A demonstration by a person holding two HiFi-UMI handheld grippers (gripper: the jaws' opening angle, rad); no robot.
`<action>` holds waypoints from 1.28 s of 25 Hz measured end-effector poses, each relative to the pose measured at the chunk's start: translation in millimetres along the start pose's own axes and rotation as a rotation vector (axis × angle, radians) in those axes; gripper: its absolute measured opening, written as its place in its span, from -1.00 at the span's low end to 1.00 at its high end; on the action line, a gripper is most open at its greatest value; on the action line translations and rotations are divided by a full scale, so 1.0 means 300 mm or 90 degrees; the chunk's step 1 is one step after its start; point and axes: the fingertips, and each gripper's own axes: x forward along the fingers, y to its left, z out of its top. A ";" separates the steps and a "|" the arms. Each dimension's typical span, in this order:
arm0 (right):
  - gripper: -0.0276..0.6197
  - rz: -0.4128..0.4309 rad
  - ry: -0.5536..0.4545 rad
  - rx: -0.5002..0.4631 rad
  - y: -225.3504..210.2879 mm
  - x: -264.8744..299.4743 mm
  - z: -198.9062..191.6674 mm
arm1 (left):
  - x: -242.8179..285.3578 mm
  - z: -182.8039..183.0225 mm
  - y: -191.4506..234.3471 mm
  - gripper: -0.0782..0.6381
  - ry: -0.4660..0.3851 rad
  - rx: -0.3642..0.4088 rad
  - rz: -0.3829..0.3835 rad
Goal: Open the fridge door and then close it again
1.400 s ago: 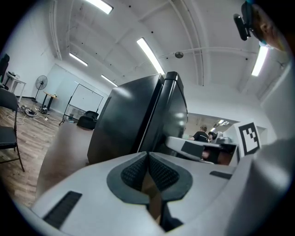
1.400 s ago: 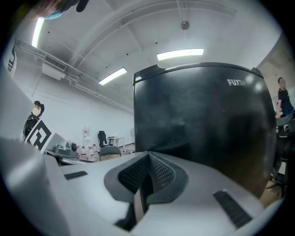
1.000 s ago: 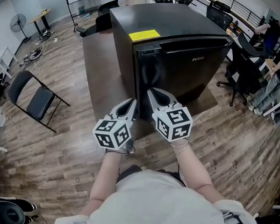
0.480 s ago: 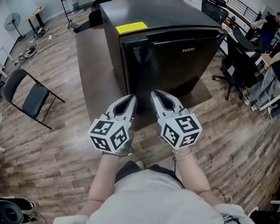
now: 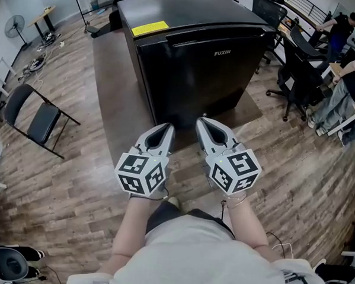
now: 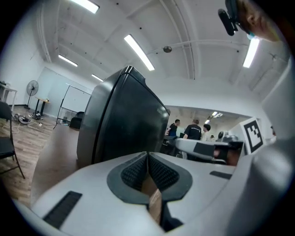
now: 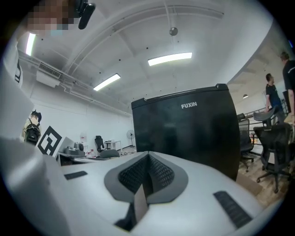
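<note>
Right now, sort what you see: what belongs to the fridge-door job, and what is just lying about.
Job: black fridge, its closed door, left gripper and right gripper, both shut and empty.
Lying about: folding chair, office chair, standing fan, floor cables.

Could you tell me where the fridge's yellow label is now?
In the head view the yellow label lies on top of the fridge, near its front left corner.

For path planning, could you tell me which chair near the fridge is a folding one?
The chair left of the fridge, on thin straight legs; the right-hand chairs have wheeled bases.
</note>
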 end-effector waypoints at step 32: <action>-0.92 -0.014 0.056 -0.058 -0.004 -0.353 -0.109 | -0.121 -0.182 -0.293 -0.76 0.065 0.023 0.021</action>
